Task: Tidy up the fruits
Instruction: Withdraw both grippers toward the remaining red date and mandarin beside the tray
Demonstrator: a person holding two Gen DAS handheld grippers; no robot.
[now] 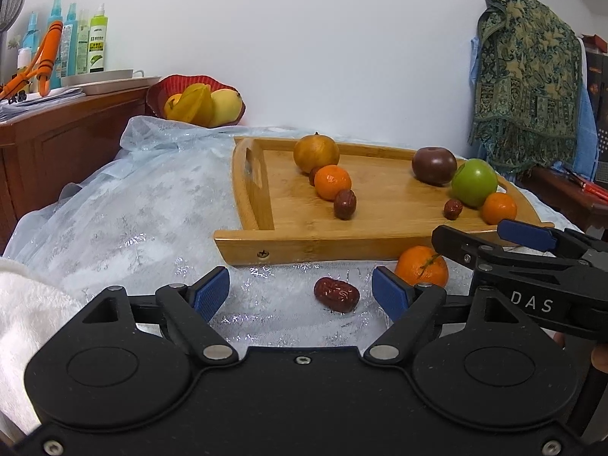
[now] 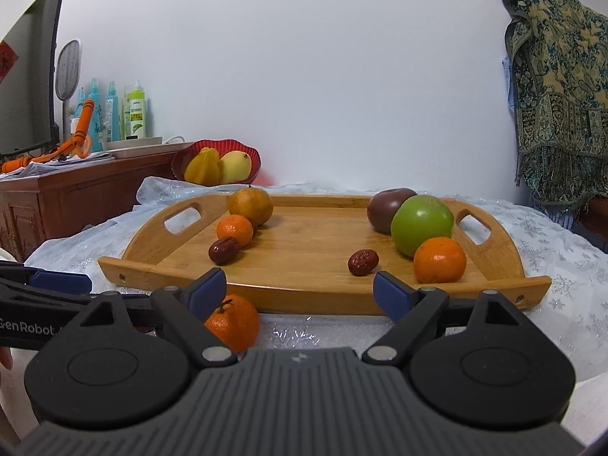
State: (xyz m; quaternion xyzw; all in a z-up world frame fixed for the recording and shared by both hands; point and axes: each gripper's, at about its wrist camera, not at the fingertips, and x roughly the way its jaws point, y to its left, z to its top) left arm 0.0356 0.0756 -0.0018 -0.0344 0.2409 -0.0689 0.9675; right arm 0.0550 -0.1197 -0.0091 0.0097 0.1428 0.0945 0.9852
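Plainly, the biggest risk lay with the wooden tray (image 2: 304,296): its raised front wall stood between both loose fruits and the board, low in the frame, so a fruit carried too low could knock that rim and be dropped. The slippery lace-and-plastic cover (image 1: 152,209) on the tabletop made matters worse, since a nudged fruit would probably slide or roll rather than stay put.

On the tray, one row ran along the left: a brownish-yellow round fruit (image 1: 316,153), a mandarin (image 1: 333,182) and a red date (image 1: 345,204). Another sat at the right: a dark purple fruit (image 1: 434,165), a green apple (image 1: 474,182), a second mandarin (image 1: 499,208) and a date (image 1: 453,209). Crowded rows left little room, so a careless placement might have bumped a neighbour.

Off the tray, a stemmed mandarin (image 1: 421,266) rested just before the front wall, with a loose red date (image 1: 336,294) beside it to the left.

Both tools were empty. The left hand-held gripper (image 1: 302,292) stood spread around the loose date without touching it. The right hand-held gripper (image 2: 300,288) was spread too, the stemmed mandarin lying behind its left finger, not between the pads. The two tools sat close together, so they could collide.

A red bowl (image 1: 159,91) of yellow fruit stood far back, upper left.
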